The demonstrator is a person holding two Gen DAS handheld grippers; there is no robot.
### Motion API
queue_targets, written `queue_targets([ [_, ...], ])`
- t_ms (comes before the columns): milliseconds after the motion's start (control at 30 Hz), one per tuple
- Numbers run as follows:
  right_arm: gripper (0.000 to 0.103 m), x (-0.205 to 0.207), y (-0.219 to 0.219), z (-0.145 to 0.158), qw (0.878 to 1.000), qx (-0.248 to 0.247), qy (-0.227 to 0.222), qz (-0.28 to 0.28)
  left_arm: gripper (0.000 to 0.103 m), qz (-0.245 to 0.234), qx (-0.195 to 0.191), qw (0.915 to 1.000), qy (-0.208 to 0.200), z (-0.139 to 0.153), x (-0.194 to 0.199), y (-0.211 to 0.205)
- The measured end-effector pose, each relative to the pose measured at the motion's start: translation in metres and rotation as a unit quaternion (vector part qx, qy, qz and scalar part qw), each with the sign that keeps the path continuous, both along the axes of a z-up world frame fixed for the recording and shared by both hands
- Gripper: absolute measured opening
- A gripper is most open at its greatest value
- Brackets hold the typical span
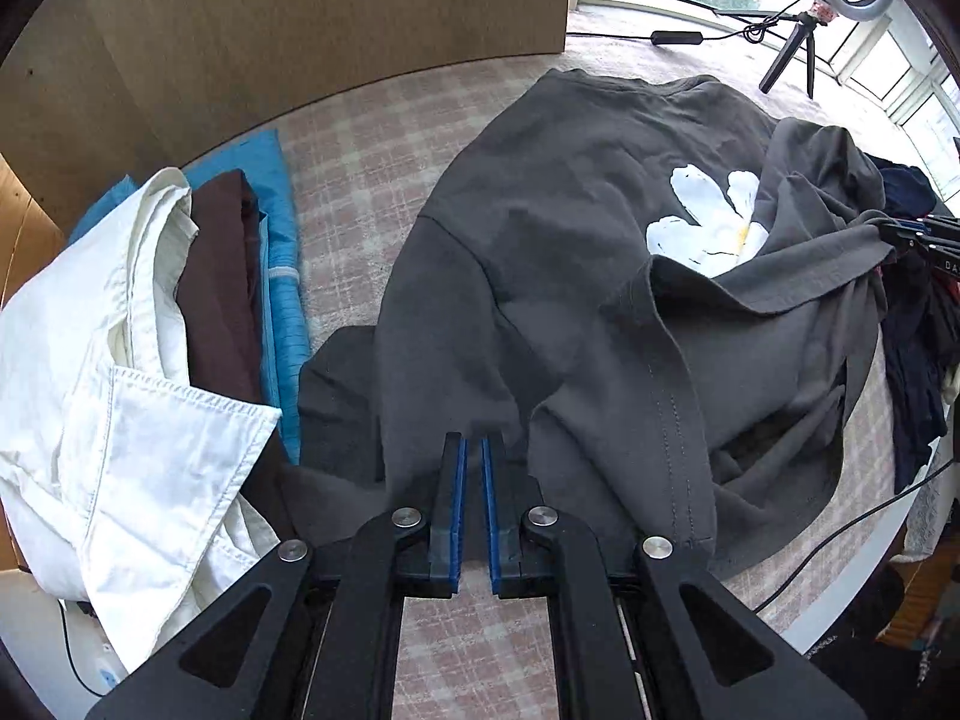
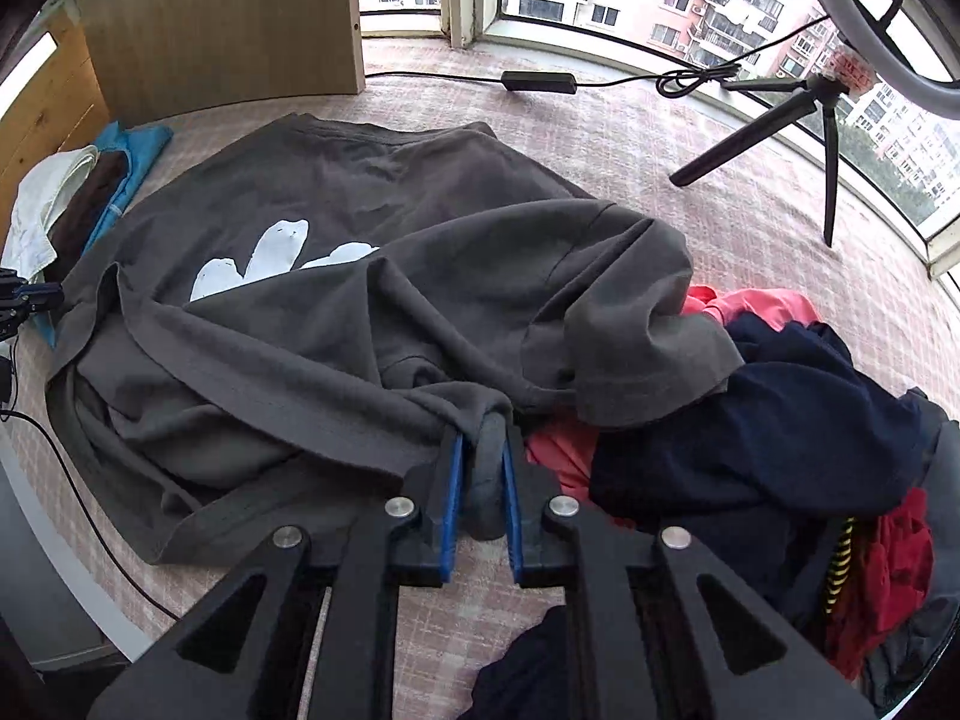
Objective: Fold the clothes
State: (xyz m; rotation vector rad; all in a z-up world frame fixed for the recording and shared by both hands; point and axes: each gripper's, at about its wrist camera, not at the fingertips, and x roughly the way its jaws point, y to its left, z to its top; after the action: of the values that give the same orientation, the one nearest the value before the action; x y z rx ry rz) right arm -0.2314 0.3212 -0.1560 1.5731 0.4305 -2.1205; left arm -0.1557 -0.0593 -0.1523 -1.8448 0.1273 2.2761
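Note:
A dark grey T-shirt with a white flower print lies crumpled on the checked cloth. In the left wrist view, my left gripper is shut, its blue pads pinching the shirt's near edge. My right gripper shows at the right edge, gripping another part of the hem. In the right wrist view, the right gripper is shut on a bunched roll of the grey T-shirt. The left gripper holds the shirt's far left edge there. The shirt's lower part is folded over the print.
Folded white, brown and blue garments are stacked at the left. A heap of navy, pink and red clothes lies at the right. Behind stand a tripod, a cable box and a wooden cabinet.

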Motion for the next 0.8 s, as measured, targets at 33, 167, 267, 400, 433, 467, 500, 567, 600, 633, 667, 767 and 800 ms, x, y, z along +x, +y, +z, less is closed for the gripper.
queue_targets([
  [33, 0.019, 0.002, 0.005, 0.000, 1.000, -0.008, -0.001, -0.002, 0.006, -0.005, 0.006, 1.0000, 0.003, 0.004, 0.011, 0.000],
  [167, 0.031, 0.024, 0.023, 0.012, 1.000, -0.025, 0.013, 0.000, 0.022, -0.020, 0.043, 0.9987, 0.015, 0.023, 0.048, 0.017],
  [267, 0.034, 0.037, 0.029, 0.020, 0.999, -0.043, -0.005, 0.004, 0.027, -0.031, 0.056, 0.9977, 0.023, 0.032, 0.053, 0.041],
  [400, 0.034, 0.047, 0.030, 0.026, 0.999, -0.048, -0.006, 0.019, 0.041, -0.075, -0.015, 0.9963, 0.039, 0.027, 0.049, 0.081],
  [433, 0.034, 0.049, 0.030, 0.027, 0.999, -0.049, -0.006, 0.021, 0.042, -0.085, -0.039, 0.9948, 0.040, 0.023, 0.047, 0.088],
  [467, 0.035, 0.049, 0.031, 0.028, 0.998, -0.053, -0.008, 0.021, 0.042, -0.089, -0.051, 0.9941, 0.035, 0.018, 0.045, 0.091],
  [500, 0.036, 0.049, 0.031, 0.027, 0.998, -0.057, -0.012, 0.020, 0.041, -0.093, -0.062, 0.9933, 0.029, 0.013, 0.043, 0.094],
  [567, 0.039, 0.047, 0.031, 0.026, 0.998, -0.060, -0.017, 0.019, 0.012, -0.099, -0.085, 0.9912, 0.022, 0.004, 0.041, 0.092],
  [600, 0.040, 0.046, 0.031, 0.025, 0.998, -0.061, -0.020, 0.018, 0.003, -0.086, -0.079, 0.9930, 0.014, 0.002, 0.038, 0.084],
  [633, 0.041, 0.045, 0.031, 0.024, 0.998, -0.062, -0.023, 0.018, 0.003, -0.073, -0.073, 0.9946, 0.006, 0.000, 0.035, 0.077],
  [667, 0.041, 0.044, 0.031, 0.023, 0.997, -0.064, -0.024, 0.018, 0.003, -0.058, -0.059, 0.9965, 0.007, 0.002, 0.031, 0.068],
  [767, 0.041, 0.036, 0.020, 0.017, 0.997, -0.064, -0.029, 0.027, 0.003, -0.027, -0.043, 0.9986, 0.013, 0.011, 0.027, 0.048],
  [800, 0.041, 0.033, 0.012, 0.013, 0.997, -0.057, -0.032, 0.037, 0.003, -0.019, -0.041, 0.9988, 0.016, 0.014, 0.026, 0.042],
])
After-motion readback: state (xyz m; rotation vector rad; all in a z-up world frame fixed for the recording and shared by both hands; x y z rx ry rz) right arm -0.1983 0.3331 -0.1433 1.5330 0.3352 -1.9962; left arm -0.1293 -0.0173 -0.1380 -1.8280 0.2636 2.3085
